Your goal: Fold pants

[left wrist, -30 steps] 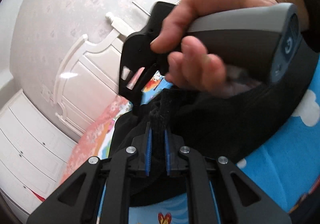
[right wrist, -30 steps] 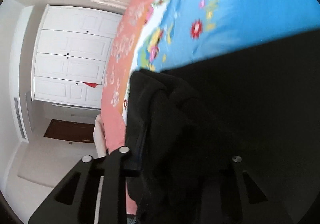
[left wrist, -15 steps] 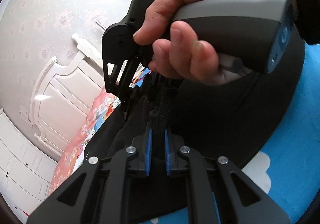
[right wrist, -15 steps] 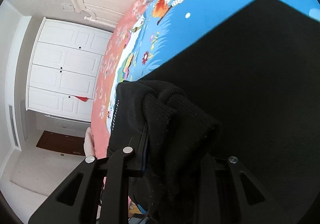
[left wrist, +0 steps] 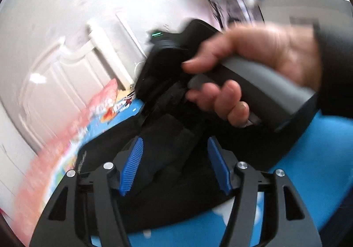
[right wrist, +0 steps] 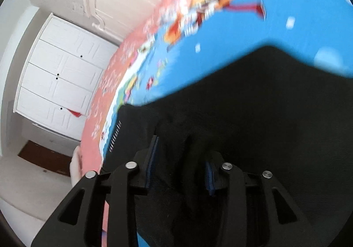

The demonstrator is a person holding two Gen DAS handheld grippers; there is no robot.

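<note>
While your left gripper [left wrist: 174, 165] opens, a bunched fold of the black pants [left wrist: 167, 136] sits between its blue pads [left wrist: 132, 165] with a gap on each side, so nothing is clamped. Your right gripper [right wrist: 181, 165] is opening too; dark cloth lies between its pads, and they look clear of it. One pair of pants [right wrist: 253, 114] is all you have, spread over the bed [right wrist: 231, 52] near its pink edge. That bed wears a blue cartoon sheet. Your right hand [left wrist: 253, 66] grips the second handle above the cloth. Behind stand a white headboard [left wrist: 66, 74] and a white wardrobe [right wrist: 57, 83].
</note>
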